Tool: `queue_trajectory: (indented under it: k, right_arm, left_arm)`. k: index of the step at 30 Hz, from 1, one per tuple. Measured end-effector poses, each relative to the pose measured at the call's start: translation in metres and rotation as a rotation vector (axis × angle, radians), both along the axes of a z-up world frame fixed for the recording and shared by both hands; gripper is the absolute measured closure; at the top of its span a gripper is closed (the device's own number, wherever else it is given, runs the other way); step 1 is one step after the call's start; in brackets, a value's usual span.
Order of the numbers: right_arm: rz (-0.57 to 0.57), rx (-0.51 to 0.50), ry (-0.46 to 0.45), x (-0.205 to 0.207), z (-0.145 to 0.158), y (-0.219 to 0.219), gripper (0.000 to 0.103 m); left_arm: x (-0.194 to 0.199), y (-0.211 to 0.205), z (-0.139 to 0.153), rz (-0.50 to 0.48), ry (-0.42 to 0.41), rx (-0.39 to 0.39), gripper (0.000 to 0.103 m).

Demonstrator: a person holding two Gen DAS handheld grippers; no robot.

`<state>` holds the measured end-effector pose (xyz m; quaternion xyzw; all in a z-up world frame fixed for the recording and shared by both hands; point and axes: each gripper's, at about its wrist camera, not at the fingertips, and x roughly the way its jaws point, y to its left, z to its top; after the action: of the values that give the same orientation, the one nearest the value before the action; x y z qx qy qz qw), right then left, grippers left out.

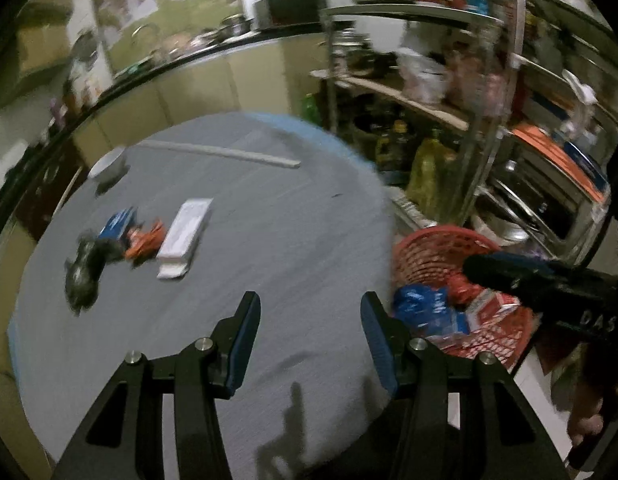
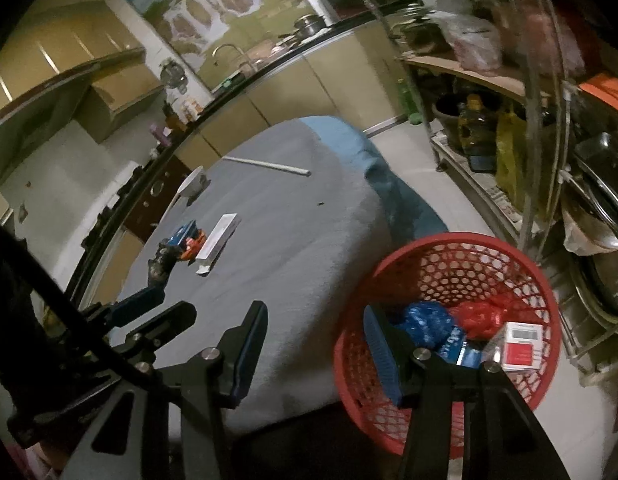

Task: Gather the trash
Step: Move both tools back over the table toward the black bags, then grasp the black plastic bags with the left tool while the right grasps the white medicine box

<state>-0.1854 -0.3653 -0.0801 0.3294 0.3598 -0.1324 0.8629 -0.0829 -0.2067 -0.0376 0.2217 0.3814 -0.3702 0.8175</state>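
Trash lies on the grey table: a white flat box, an orange wrapper, a blue packet and a dark crumpled bag. My left gripper hovers open above the table's near part, with nothing between its fingers. A red mesh basket stands on the floor beside the table and holds a blue bag, a red bag and a red-and-white box. My right gripper hangs open and empty over the table edge and the basket's rim.
A white bowl and a long white stick lie at the table's far side. A metal rack with bottles, pans and bags stands right of the basket. Kitchen cabinets run behind the table.
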Motion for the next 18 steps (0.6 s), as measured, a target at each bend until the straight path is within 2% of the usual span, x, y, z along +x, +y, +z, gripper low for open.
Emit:
queue_trajectory:
  k: [7, 13, 18]
  right_arm:
    - [0.122, -0.026, 0.034, 0.068, 0.003, 0.037, 0.049]
    - [0.229, -0.047, 0.097, 0.151, -0.003, 0.073, 0.049]
    - [0.244, -0.035, 0.147, 0.220, -0.016, 0.086, 0.049]
  left_arm:
    - [0.068, 0.096, -0.020, 0.262, 0.043, 0.013, 0.050]
    - [0.129, 0.187, -0.031, 0.517, 0.061, 0.031, 0.050]
    - [0.154, 0.240, -0.025, 0.634, 0.048, 0.017, 0.050]
